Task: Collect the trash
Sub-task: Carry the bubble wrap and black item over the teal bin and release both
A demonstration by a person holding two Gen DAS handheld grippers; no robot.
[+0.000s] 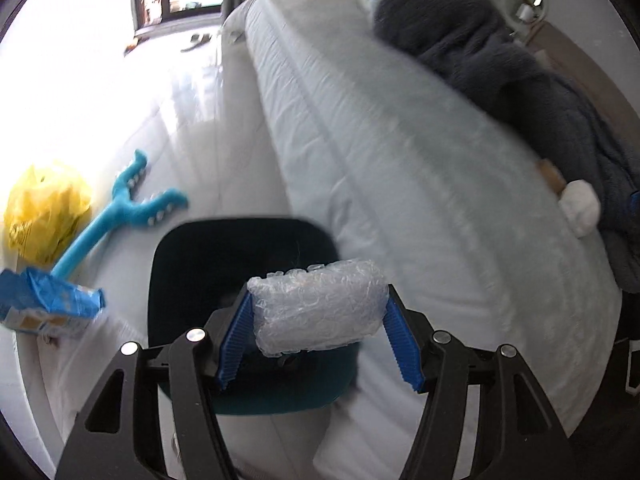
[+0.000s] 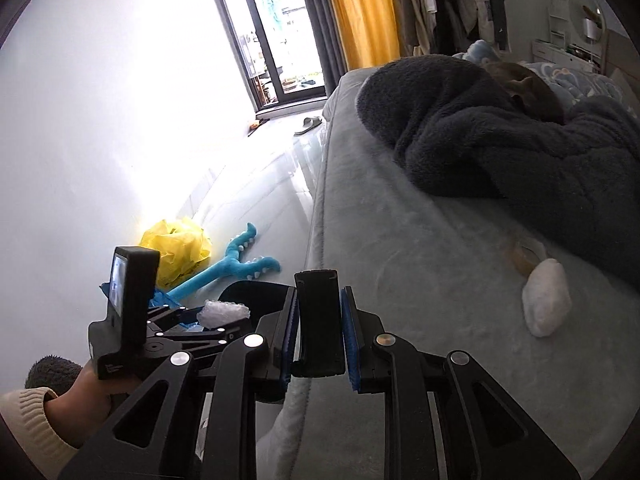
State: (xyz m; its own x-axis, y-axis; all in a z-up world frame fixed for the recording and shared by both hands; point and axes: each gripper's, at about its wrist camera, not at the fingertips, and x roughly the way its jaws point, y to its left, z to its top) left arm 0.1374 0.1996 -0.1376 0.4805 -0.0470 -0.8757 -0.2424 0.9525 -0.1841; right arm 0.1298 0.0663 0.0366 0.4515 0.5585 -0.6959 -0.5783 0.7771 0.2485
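Above the bin [image 1: 240, 248] beside the bed, the left gripper [image 1: 320, 320] clamps a bubble-wrap wad [image 1: 318, 312] (right gripper [image 2: 318, 332] pinches a black handle [image 2: 318, 320]), so release only once centred over the opening.

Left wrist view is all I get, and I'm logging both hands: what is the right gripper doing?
Observer: The right gripper has its jaws shut on a black upright slab; I cannot tell what it belongs to.
Operator: And what lies by the white wad on the bed? It's blurred here.
Observer: It looks like a roll of clear tape, lying right beside the wad.
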